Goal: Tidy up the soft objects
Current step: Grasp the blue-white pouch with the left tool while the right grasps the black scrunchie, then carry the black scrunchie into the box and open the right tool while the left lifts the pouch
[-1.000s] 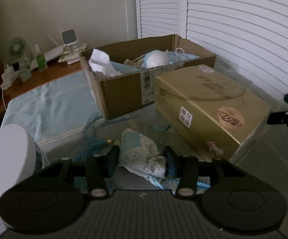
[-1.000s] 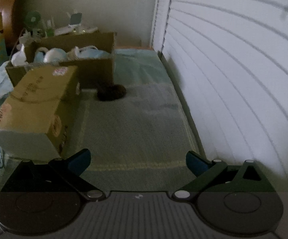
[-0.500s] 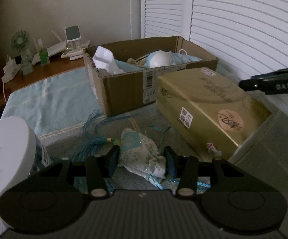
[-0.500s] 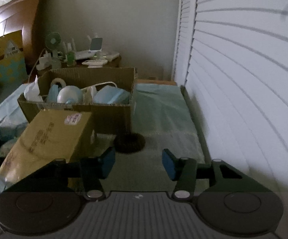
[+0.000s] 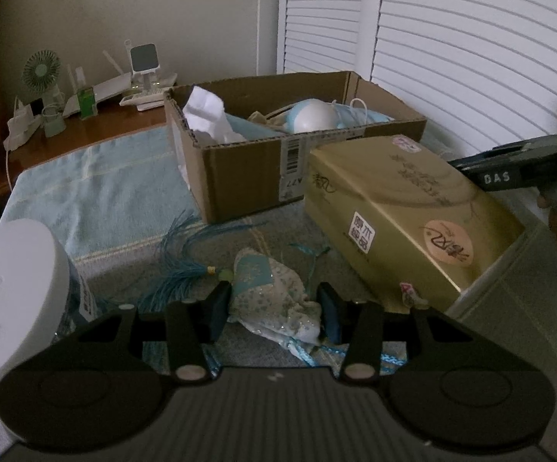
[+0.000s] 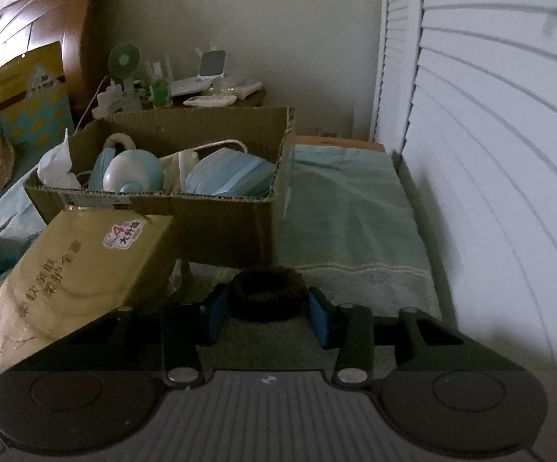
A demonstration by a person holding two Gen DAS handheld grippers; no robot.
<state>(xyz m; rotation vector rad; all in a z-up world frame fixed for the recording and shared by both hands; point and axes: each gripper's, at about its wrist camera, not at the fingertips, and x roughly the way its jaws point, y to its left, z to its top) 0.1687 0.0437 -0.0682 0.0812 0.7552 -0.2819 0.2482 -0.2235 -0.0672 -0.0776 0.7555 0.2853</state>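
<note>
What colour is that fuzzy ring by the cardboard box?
Dark brown, almost black; the fuzzy ring shows best in the right wrist view.

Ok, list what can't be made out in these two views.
- Cardboard box bottom, both views: hidden by its walls and contents.
- Gold package small print, both views: too dim and tilted to read.
- White lid, left view: cut off by the edge.
- Dark ring between the closing right tongs: material unclear, too dark.
</note>
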